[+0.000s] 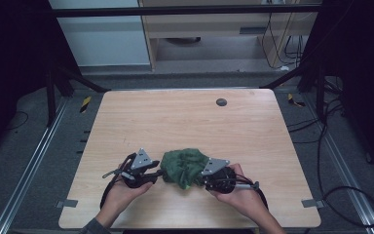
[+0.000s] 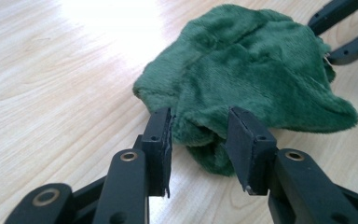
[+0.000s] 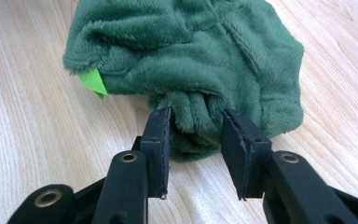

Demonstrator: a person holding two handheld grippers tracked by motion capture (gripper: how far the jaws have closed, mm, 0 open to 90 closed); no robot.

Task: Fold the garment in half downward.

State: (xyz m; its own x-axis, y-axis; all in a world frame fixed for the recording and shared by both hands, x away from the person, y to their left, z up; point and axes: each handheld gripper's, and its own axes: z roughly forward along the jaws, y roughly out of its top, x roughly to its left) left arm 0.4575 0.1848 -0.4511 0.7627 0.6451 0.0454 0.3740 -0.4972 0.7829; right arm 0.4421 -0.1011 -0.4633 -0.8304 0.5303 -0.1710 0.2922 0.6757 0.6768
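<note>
At the table's near edge — both grippers' jaws partly parted, a green plush cloth (image 1: 185, 167) fold loose between each pair.

- The cloth (image 1: 185, 167) lies bunched on the table (image 1: 185, 122), near its front edge (the person's side).
- The left gripper (image 1: 157, 174) sits at the cloth's left, the right gripper (image 1: 200, 182) at its right.
- A fold lies between each gripper's jaws.

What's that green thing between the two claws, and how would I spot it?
Look at the wooden table, near its front edge. There, between the two hand-held tools, lies a crumpled green plush cloth. It is the one soft, fuzzy thing there, with a small bright green tag at one edge.
</note>
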